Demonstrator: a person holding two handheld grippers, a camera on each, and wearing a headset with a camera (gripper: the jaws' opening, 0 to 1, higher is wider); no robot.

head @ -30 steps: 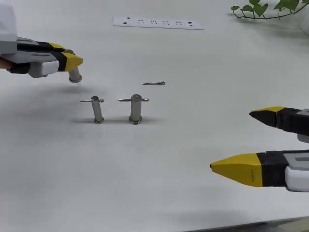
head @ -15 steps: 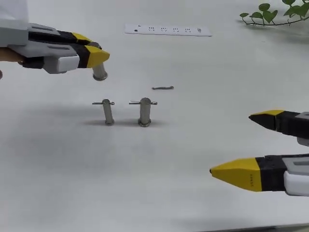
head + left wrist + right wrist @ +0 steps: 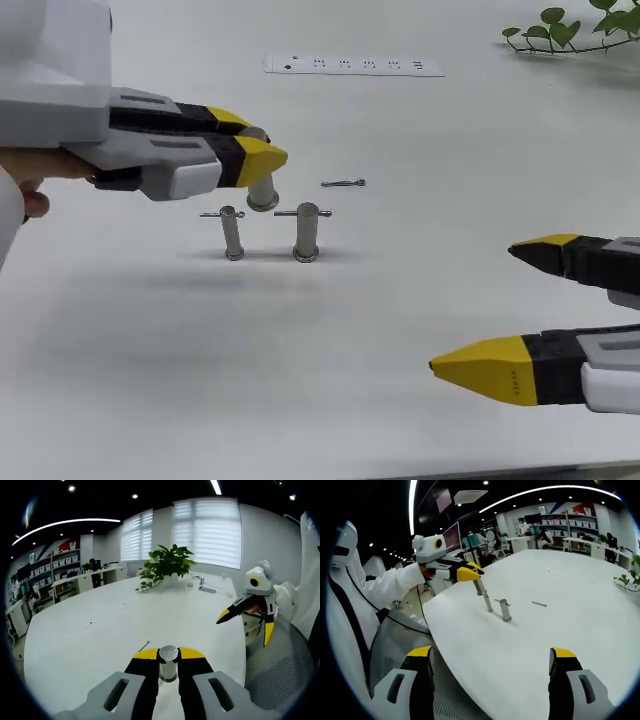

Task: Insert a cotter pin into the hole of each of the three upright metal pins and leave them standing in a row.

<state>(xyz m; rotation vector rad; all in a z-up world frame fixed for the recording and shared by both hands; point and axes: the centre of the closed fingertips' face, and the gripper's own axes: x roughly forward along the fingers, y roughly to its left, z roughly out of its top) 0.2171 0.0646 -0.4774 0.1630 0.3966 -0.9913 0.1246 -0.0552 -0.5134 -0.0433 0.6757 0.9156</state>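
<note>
In the head view, my left gripper (image 3: 262,150) is squeezed tight on the third metal pin (image 3: 262,195). It holds the pin up in the air, just behind the two standing pins (image 3: 232,235). The pin hangs with its wide foot down. I think I hold it high up so the foot is free to land flat on the table (image 3: 150,390).

The only things here that hold something are those two standing pins. Each one has a cotter pin (image 3: 222,214) poked through the hole near its top. They stand near each other, side by side, so the row is begun. One loose cotter pin (image 3: 343,183) lies flat on the table a bit behind them, ready for the last metal pin. My right gripper (image 3: 475,305) waits well off to the side with its jaws wide apart and nothing in them. I guess it is free so it can go and fetch the loose cotter pin.

In the left gripper view, the third metal pin sits snug between my two yellow tips. Its hole may be hidden by the jaws, I cannot tell.

In the right gripper view, my own jaws stand far apart with only bare table between them
</note>
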